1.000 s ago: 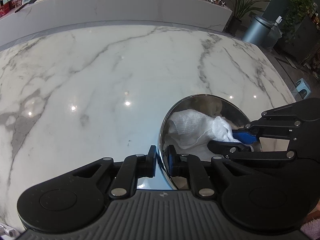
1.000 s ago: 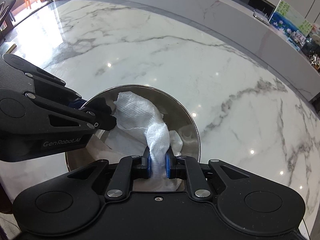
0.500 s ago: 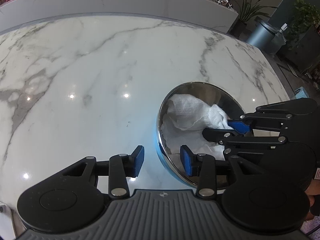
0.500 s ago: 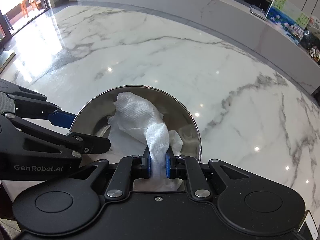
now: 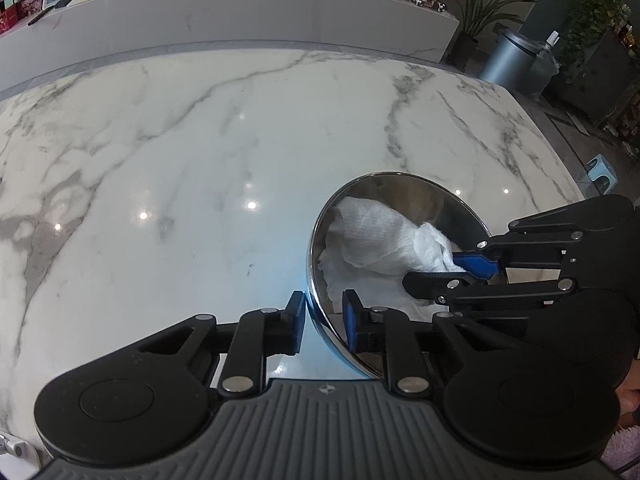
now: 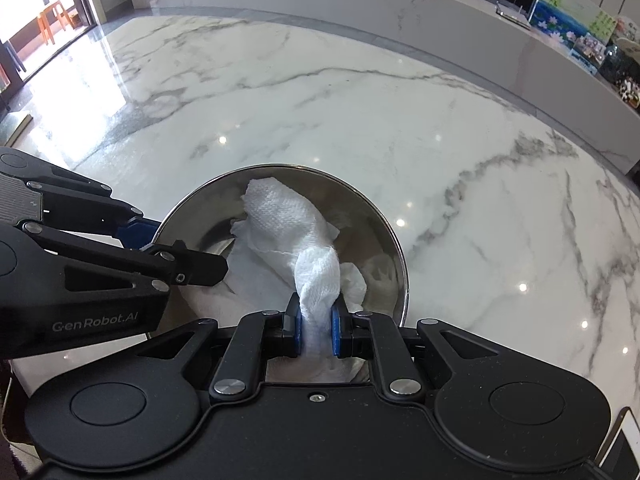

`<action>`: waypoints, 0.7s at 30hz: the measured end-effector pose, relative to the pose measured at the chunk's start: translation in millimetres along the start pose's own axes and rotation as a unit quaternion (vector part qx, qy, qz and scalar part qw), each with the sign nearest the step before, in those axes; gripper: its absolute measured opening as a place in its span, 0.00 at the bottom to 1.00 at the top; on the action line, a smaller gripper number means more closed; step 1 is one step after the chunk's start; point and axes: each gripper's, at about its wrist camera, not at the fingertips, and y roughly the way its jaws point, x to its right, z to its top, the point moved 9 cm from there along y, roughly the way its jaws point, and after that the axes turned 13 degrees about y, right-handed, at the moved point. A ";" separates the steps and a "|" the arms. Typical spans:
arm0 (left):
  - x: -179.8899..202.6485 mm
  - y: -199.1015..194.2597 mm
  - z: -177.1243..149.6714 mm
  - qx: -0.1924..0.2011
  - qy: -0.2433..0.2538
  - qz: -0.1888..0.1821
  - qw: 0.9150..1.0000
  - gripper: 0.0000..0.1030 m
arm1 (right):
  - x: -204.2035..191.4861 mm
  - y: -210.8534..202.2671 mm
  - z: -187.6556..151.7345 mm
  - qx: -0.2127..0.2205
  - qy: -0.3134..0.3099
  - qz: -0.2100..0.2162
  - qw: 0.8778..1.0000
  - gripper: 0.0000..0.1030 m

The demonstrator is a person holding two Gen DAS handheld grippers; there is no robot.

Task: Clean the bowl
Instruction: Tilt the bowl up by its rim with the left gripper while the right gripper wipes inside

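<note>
A shiny steel bowl point(image 5: 400, 184) stands on the marble table, also in the right wrist view point(image 6: 384, 232). A white paper towel point(image 5: 384, 236) lies crumpled inside it. My right gripper point(image 6: 316, 322) is shut on the towel point(image 6: 288, 216) at the bowl's near side; it shows from the side in the left wrist view point(image 5: 448, 270). My left gripper point(image 5: 322, 318) straddles the bowl's left rim, one finger outside and one inside, with small gaps to the rim. It reaches in from the left in the right wrist view point(image 6: 188, 250).
The white marble table point(image 5: 180, 168) spreads around the bowl. A long marble counter point(image 5: 240, 4) with small items runs behind it. A grey bin point(image 5: 516, 60) and potted plants stand beyond the table's far right corner.
My left gripper let go of the bowl's rim and opened wide, and has now narrowed around the rim again. The right gripper keeps hold of the towel; the bowl sits slightly further from it.
</note>
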 end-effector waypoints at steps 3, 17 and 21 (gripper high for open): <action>3.4 -3.0 5.6 0.010 0.002 -0.006 1.000 0.18 | 8.1 -1.7 -2.4 0.004 0.031 0.016 0.999 0.11; 26.7 12.9 10.7 -0.010 -0.013 -0.005 1.000 0.39 | 42.6 -9.1 -17.3 0.037 0.116 0.063 0.991 0.10; 30.3 17.6 11.8 -0.015 -0.008 0.008 1.000 0.31 | 48.9 -9.9 -20.3 0.044 0.131 0.079 0.987 0.08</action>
